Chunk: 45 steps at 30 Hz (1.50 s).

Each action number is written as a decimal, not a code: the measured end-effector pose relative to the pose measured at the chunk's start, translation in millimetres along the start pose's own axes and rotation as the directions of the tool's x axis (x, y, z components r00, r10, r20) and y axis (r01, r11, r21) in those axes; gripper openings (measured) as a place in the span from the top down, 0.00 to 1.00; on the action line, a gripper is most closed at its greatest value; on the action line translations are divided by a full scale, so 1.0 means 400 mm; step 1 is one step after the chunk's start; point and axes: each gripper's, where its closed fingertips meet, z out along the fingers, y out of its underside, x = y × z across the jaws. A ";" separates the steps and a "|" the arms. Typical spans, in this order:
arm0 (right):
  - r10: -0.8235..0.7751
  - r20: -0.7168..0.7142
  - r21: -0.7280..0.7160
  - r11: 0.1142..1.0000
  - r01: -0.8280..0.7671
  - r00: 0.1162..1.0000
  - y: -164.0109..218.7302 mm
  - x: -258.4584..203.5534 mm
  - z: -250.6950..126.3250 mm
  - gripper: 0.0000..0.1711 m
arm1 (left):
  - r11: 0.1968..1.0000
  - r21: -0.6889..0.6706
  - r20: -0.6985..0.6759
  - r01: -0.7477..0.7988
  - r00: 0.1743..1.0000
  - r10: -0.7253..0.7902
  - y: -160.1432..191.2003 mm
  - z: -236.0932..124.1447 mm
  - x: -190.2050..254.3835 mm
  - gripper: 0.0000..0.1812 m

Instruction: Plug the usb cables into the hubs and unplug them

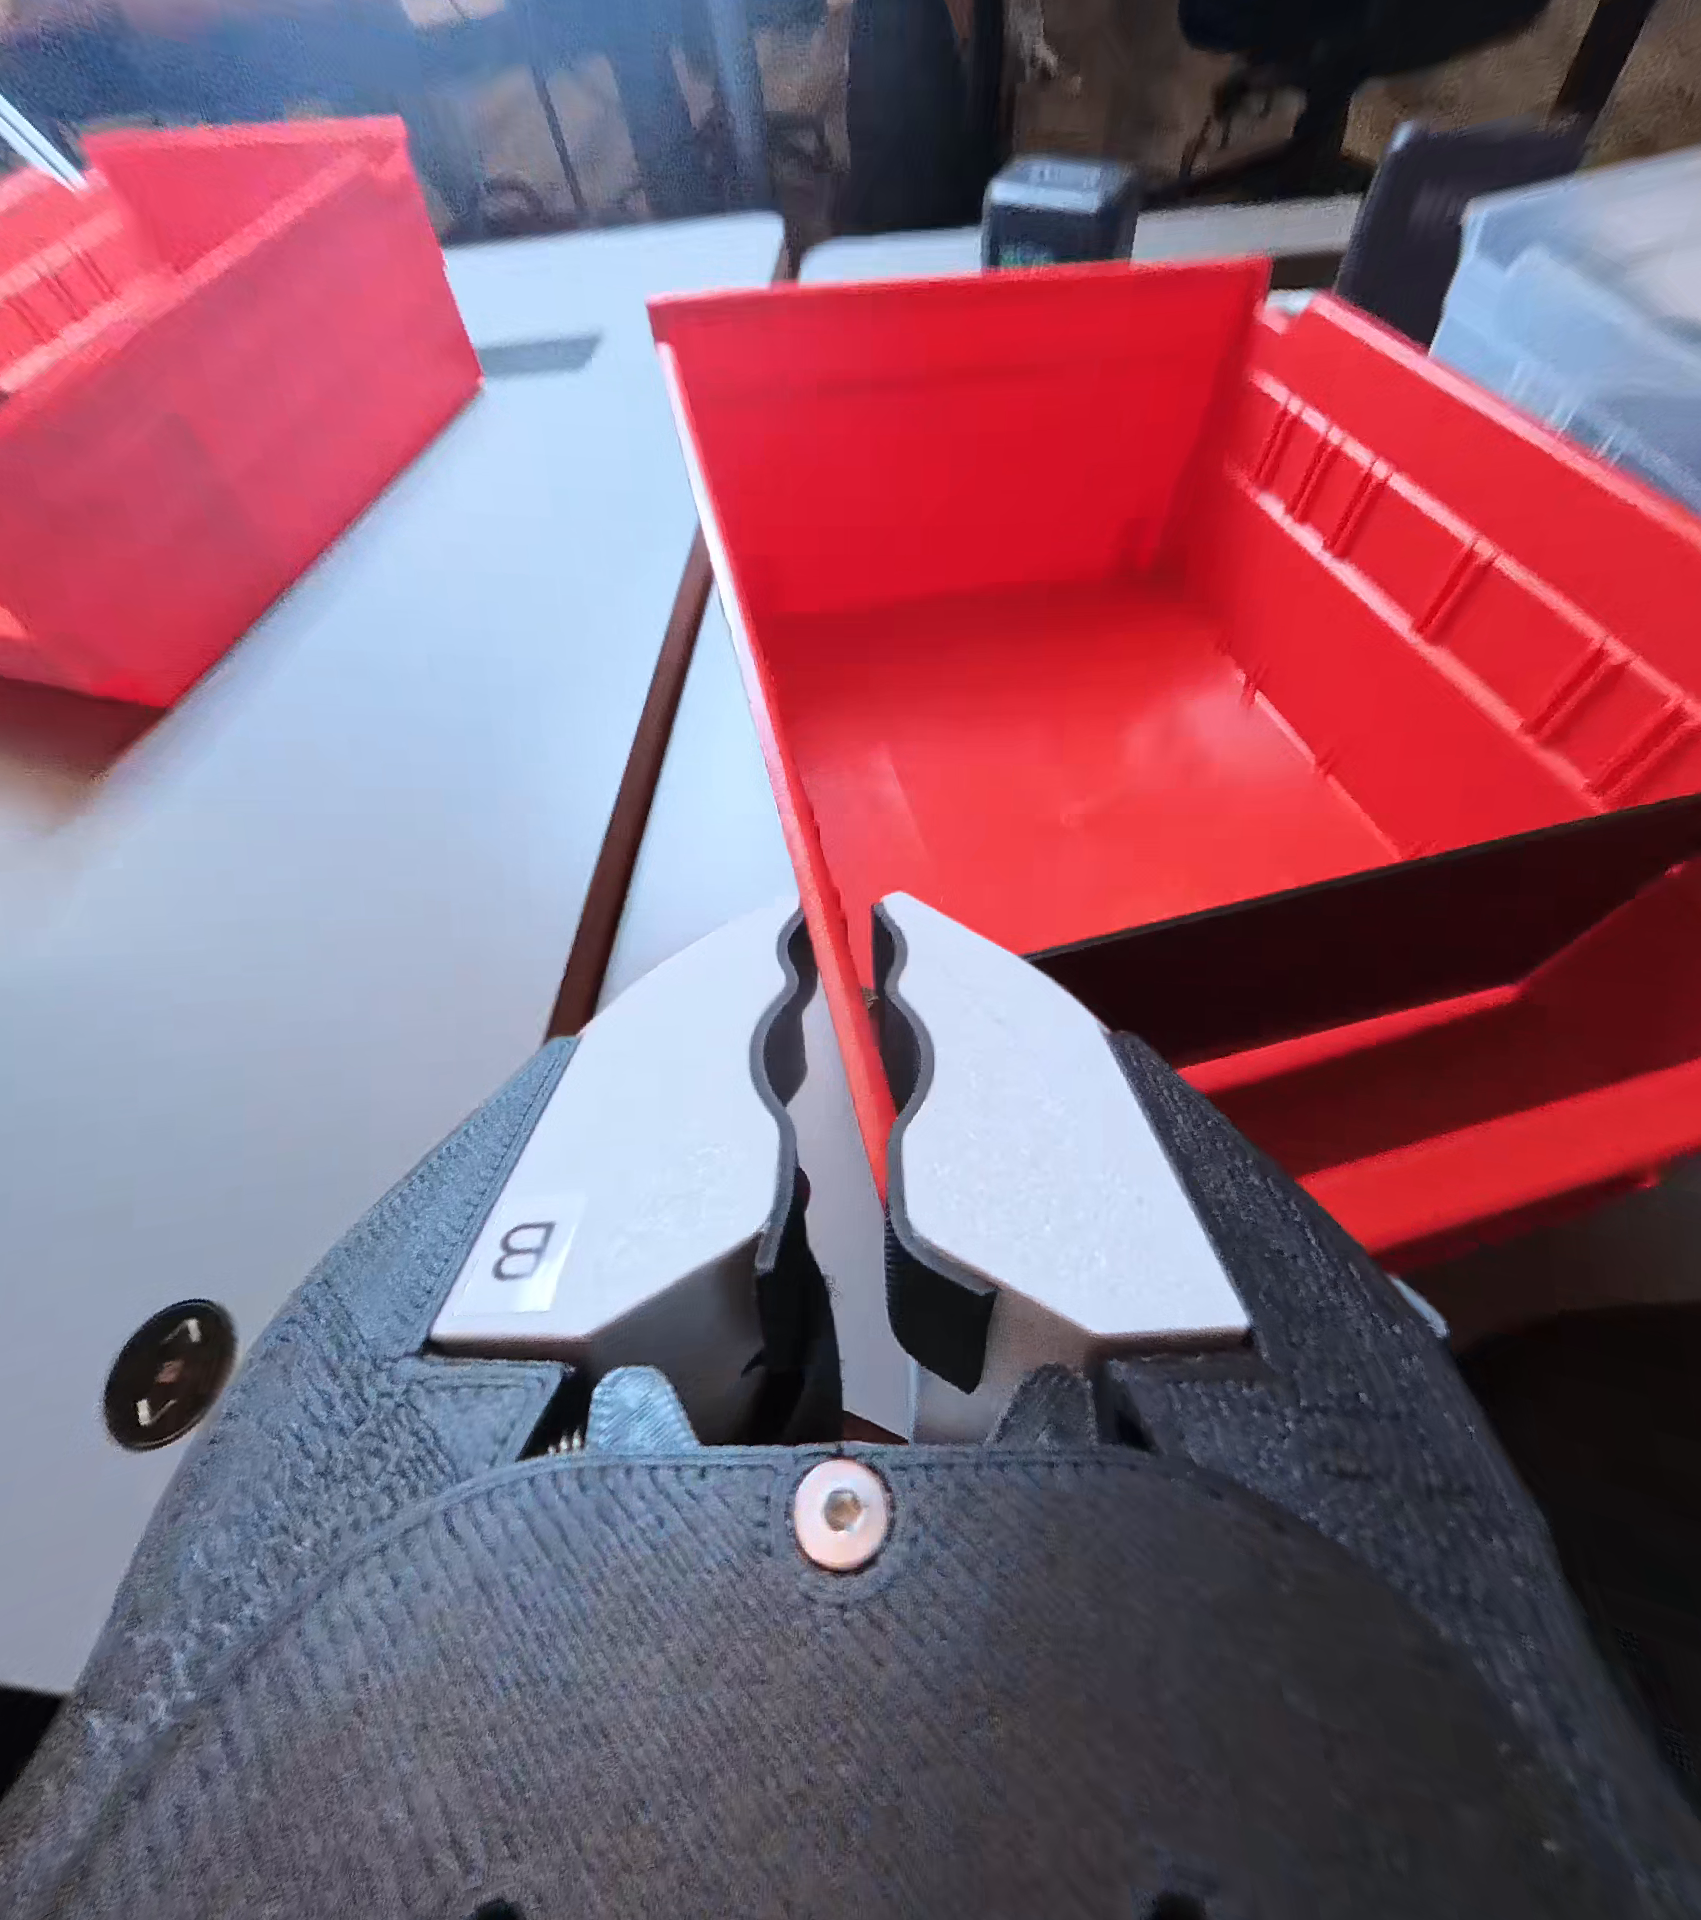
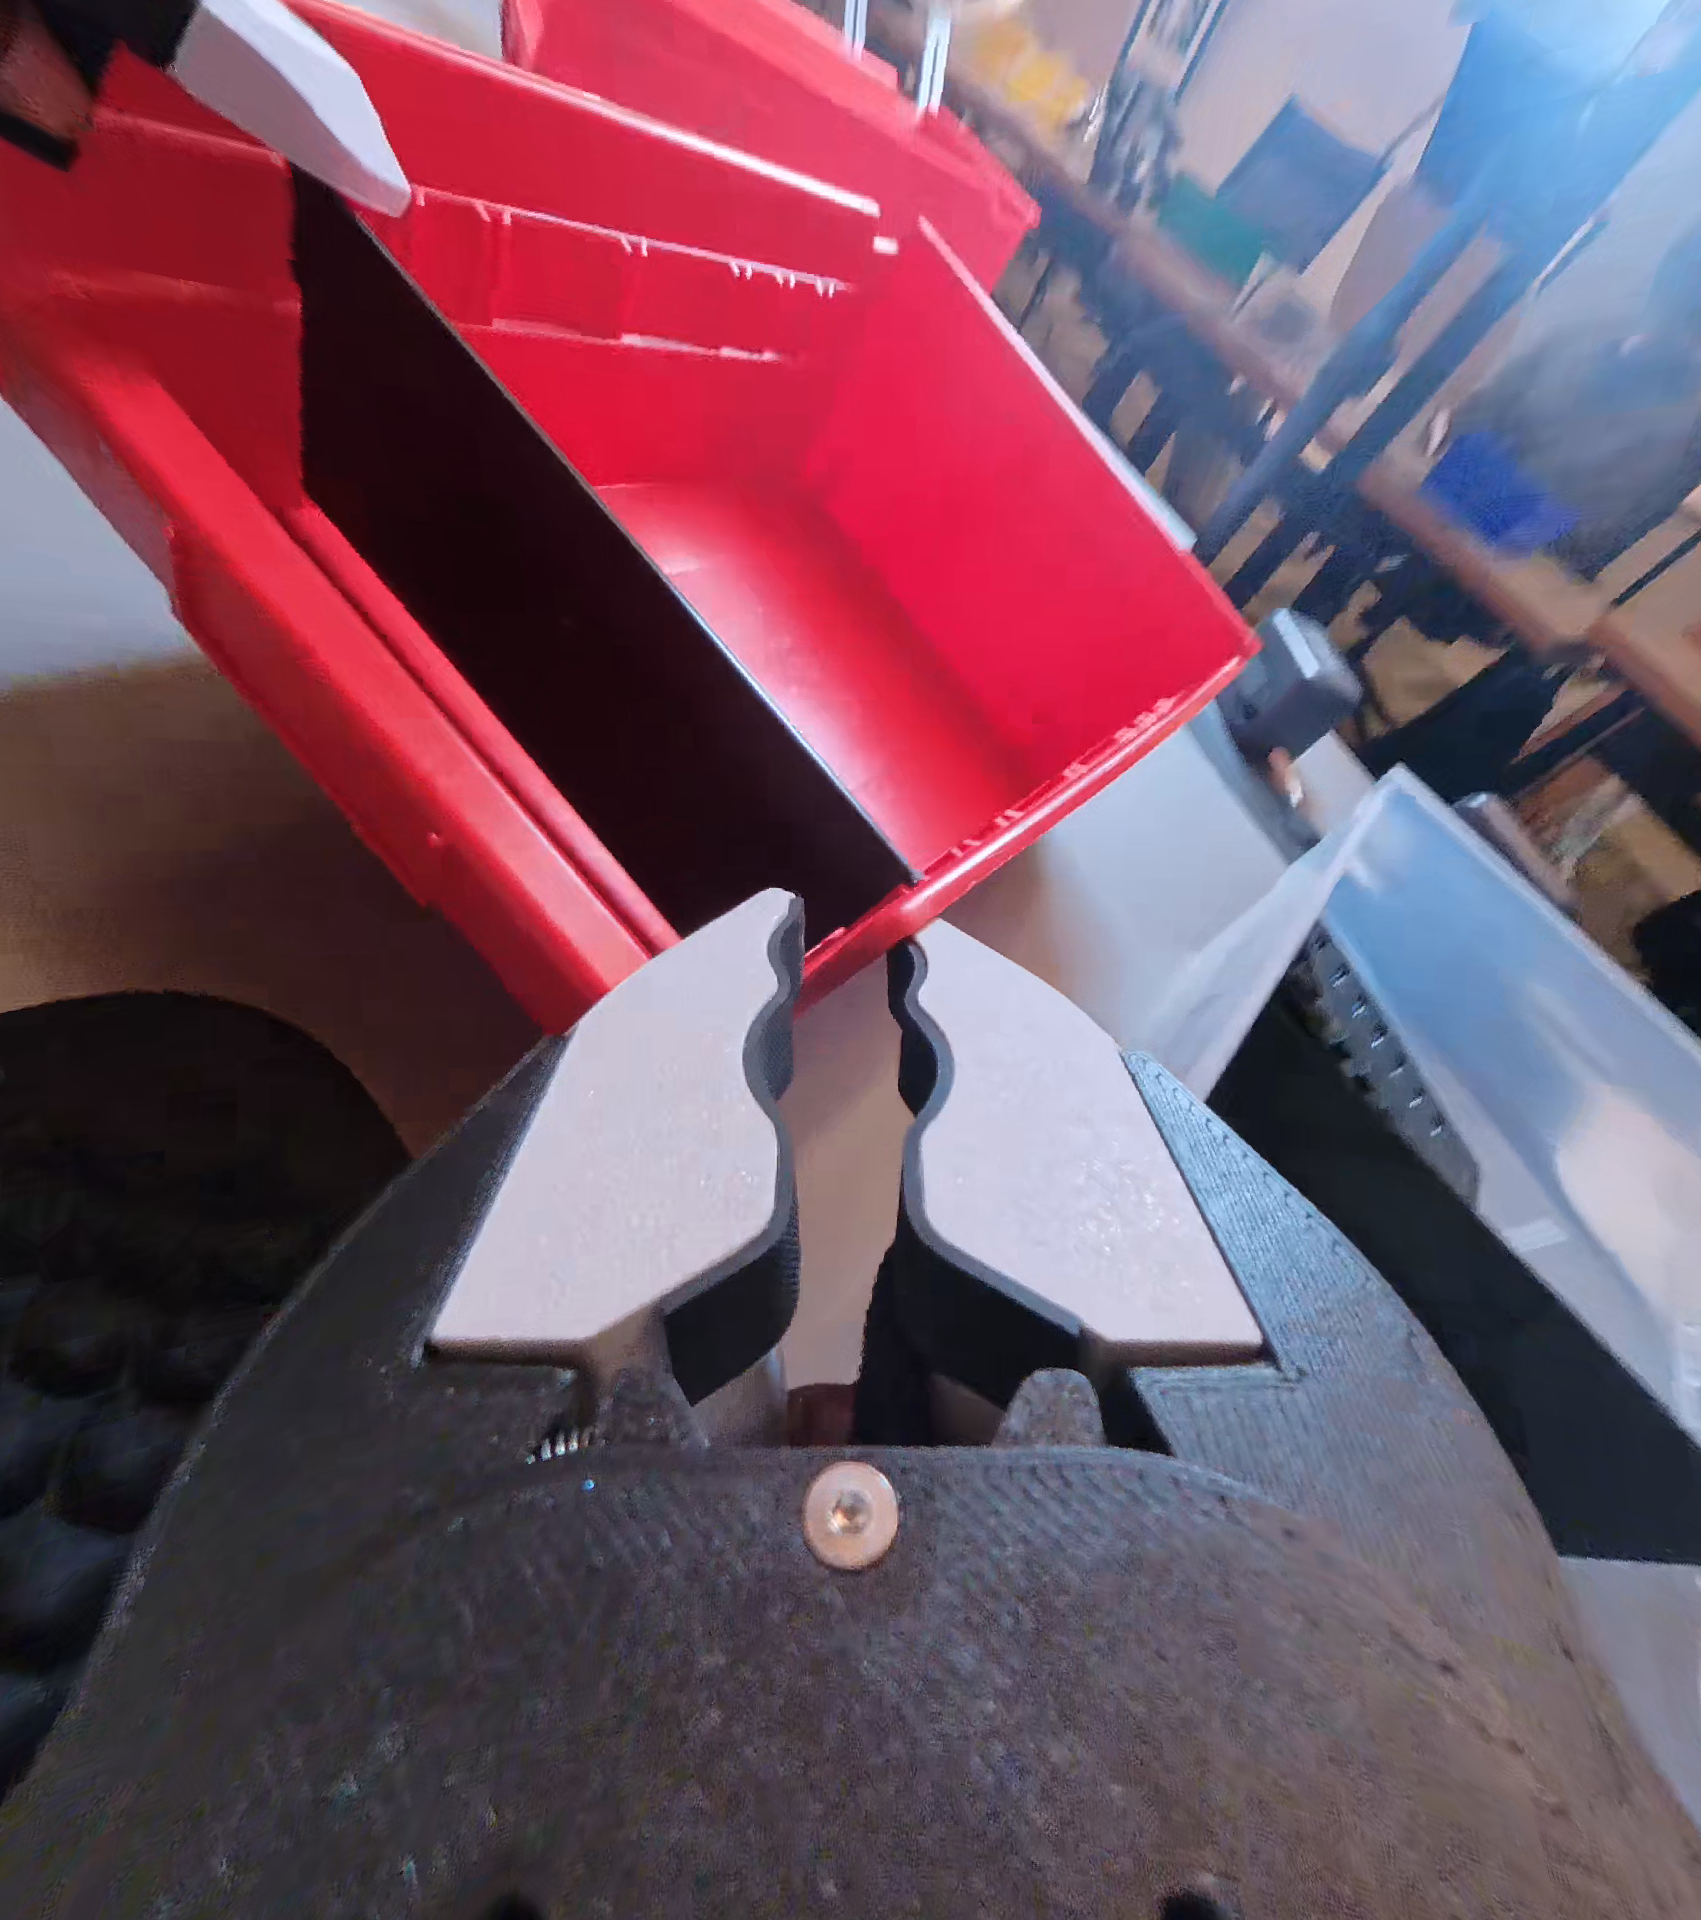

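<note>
The left gripper (image 1: 838, 940) pinched the left wall of the smooth red plastic bin (image 1: 1085, 748); the right gripper (image 2: 846, 951) pinched its right rim. A black divider (image 2: 555, 623) crossed the bin. No cables or hubs showed.

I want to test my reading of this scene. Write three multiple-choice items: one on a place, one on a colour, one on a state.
1. In the left wrist view, the clear box lies on which side of the near bin?
A left
B right
C inside it

2. The divider in the bin is
A black
B white
C blue

3. The bin's far compartment is
A full of cables
B covered
C empty

Key: 1 B, the clear box is right of the bin; 2 A, the divider is black; 3 C, only bare red floor shows.
</note>
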 end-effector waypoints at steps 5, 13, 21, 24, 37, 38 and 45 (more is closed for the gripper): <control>-0.103 -0.142 0.215 0.968 0.133 0.984 -0.116 0.068 -0.083 0.92 | 0.984 0.176 0.055 -0.003 0.998 -0.007 -0.117 -0.106 0.019 0.95; -0.153 -0.463 0.318 0.891 0.324 0.873 -0.165 0.308 -0.354 0.92 | 0.805 0.593 -0.010 -0.003 1.000 0.010 -0.365 -0.189 0.277 0.95; -0.088 -0.686 0.136 0.960 0.246 0.722 0.079 0.510 -0.683 0.93 | 0.846 0.529 -0.338 0.064 0.931 0.141 -0.418 -0.099 0.765 0.94; -0.032 -0.751 0.099 0.982 0.160 0.659 0.183 0.571 -0.796 0.94 | 0.869 0.490 -0.438 0.070 0.882 0.176 -0.417 -0.069 0.947 0.94; 0.029 -0.724 -0.146 0.970 -0.194 0.689 0.582 0.690 -0.946 0.94 | 0.965 0.236 -0.590 -0.110 0.773 0.233 -0.207 0.073 1.364 0.88; 0.026 -0.710 -0.168 0.964 -0.205 0.703 0.604 0.688 -0.944 0.94 | 0.967 0.223 -0.590 -0.121 0.773 0.233 -0.194 0.081 1.374 0.88; 0.081 -0.642 -0.213 0.936 -0.279 0.763 0.703 0.675 -0.937 0.93 | 0.972 0.201 -0.636 -0.118 0.739 0.221 -0.130 0.097 1.418 0.84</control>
